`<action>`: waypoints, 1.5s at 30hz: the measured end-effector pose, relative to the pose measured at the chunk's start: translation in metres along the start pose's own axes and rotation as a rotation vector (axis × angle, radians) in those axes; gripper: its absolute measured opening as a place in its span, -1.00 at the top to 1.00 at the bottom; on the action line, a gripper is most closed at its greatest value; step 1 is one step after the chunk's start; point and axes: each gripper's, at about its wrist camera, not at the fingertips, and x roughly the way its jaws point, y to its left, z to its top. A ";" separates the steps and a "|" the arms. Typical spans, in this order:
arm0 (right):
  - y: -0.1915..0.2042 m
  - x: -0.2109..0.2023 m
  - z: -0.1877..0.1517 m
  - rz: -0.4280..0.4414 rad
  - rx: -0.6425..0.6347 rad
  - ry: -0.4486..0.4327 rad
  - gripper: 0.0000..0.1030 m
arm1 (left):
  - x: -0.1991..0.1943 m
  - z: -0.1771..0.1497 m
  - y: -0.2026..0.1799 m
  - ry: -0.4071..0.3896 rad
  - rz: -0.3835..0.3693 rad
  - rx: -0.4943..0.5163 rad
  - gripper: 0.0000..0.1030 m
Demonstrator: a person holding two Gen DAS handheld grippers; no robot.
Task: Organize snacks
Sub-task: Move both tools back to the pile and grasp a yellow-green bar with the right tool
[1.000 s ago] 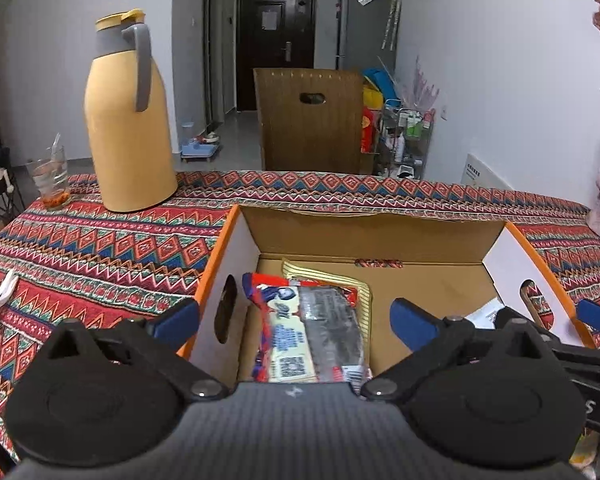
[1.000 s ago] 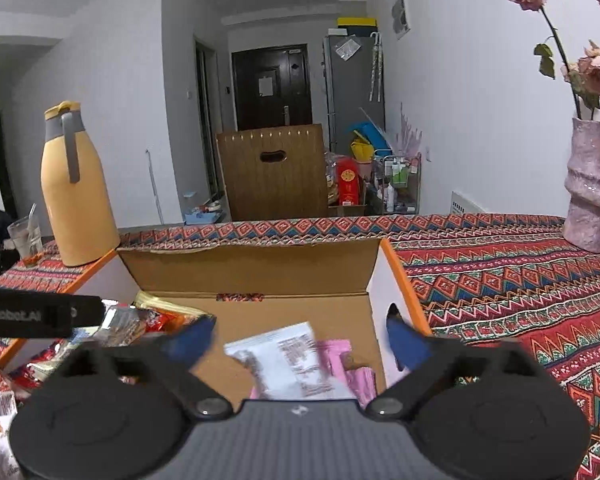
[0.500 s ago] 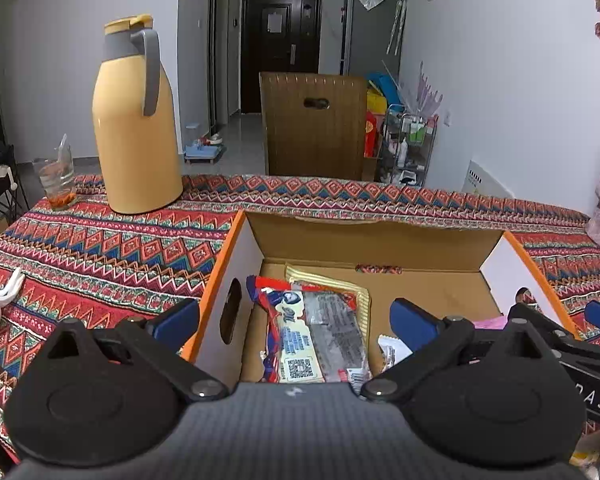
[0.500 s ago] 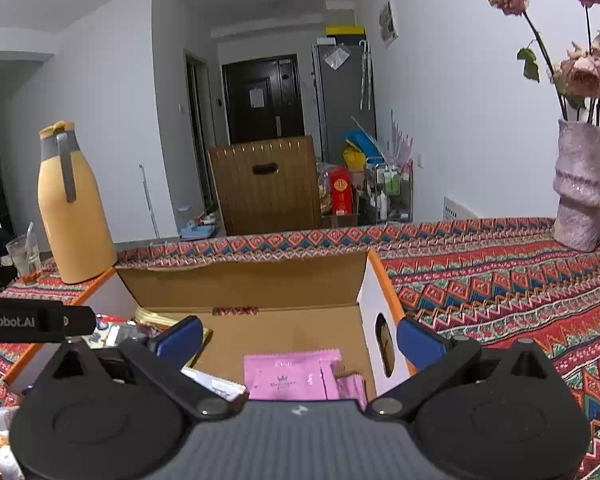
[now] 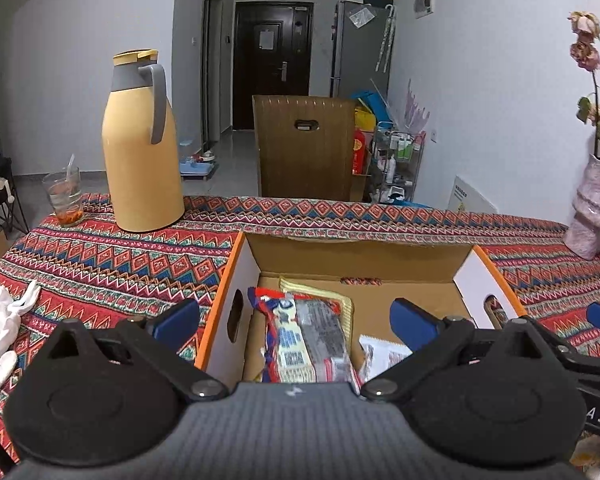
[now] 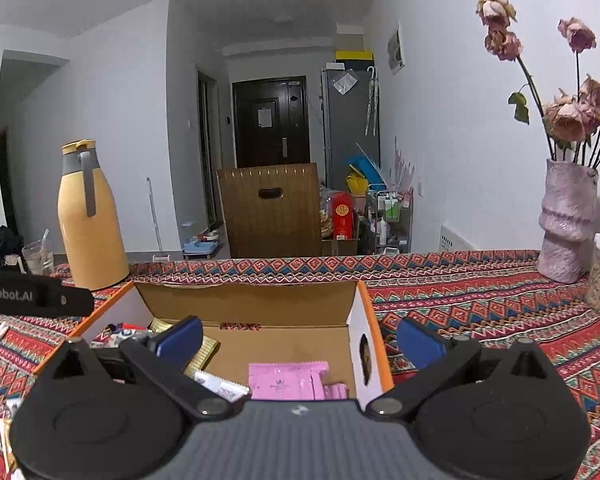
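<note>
Cardboard, orange-edged open box [image 6: 352, 304] holds the pink packets [image 6: 286, 380] flat inside, so I keep my left gripper [image 5: 294, 324] and right gripper [image 6: 300, 340] spread empty above it

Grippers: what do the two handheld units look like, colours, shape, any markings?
Both alike: left gripper and right gripper have blue fingers on black linkage arms, two round black discs, and a ribbed grey centre body. The left unit's side bar reads "nRobot.AI" in white. No cables or sleeves visible.

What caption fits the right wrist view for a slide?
Right gripper, jaws open and empty, above the cardboard box holding a pink packet.
</note>
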 end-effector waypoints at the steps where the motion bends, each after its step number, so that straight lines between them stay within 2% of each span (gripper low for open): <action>1: -0.002 -0.006 -0.002 -0.001 -0.005 0.002 -1.00 | -0.004 -0.002 0.000 0.002 -0.003 0.002 -1.00; 8: -0.020 -0.036 -0.023 0.000 0.004 0.060 -1.00 | -0.024 -0.025 0.008 0.039 -0.018 0.011 -1.00; 13: -0.033 -0.048 -0.046 -0.032 -0.011 0.124 -1.00 | -0.032 -0.048 0.014 0.075 -0.016 0.023 -1.00; 22: -0.048 -0.048 -0.094 -0.061 -0.028 0.277 -1.00 | -0.038 -0.086 0.020 0.143 -0.007 0.040 -1.00; 27: -0.046 -0.043 -0.106 -0.087 -0.033 0.311 -0.96 | -0.040 -0.097 0.017 0.165 -0.007 0.049 -1.00; 32: -0.049 -0.036 -0.108 -0.084 -0.004 0.336 -0.58 | -0.041 -0.103 0.018 0.175 -0.005 0.054 -1.00; 36: -0.050 -0.033 -0.111 -0.075 0.000 0.334 -0.50 | -0.042 -0.105 0.018 0.180 -0.004 0.056 -1.00; 39: -0.047 -0.033 -0.110 -0.057 -0.009 0.327 -0.30 | -0.041 -0.108 0.019 0.185 -0.004 0.054 -1.00; 41: -0.045 -0.034 -0.110 -0.034 -0.018 0.320 0.14 | -0.042 -0.108 0.021 0.186 -0.004 0.054 -1.00; 43: -0.044 -0.036 -0.110 -0.023 -0.022 0.310 0.26 | -0.043 -0.109 0.023 0.181 -0.005 0.052 -1.00; 45: -0.042 -0.038 -0.112 -0.026 -0.024 0.296 0.27 | -0.044 -0.108 0.028 0.178 0.001 0.046 -1.00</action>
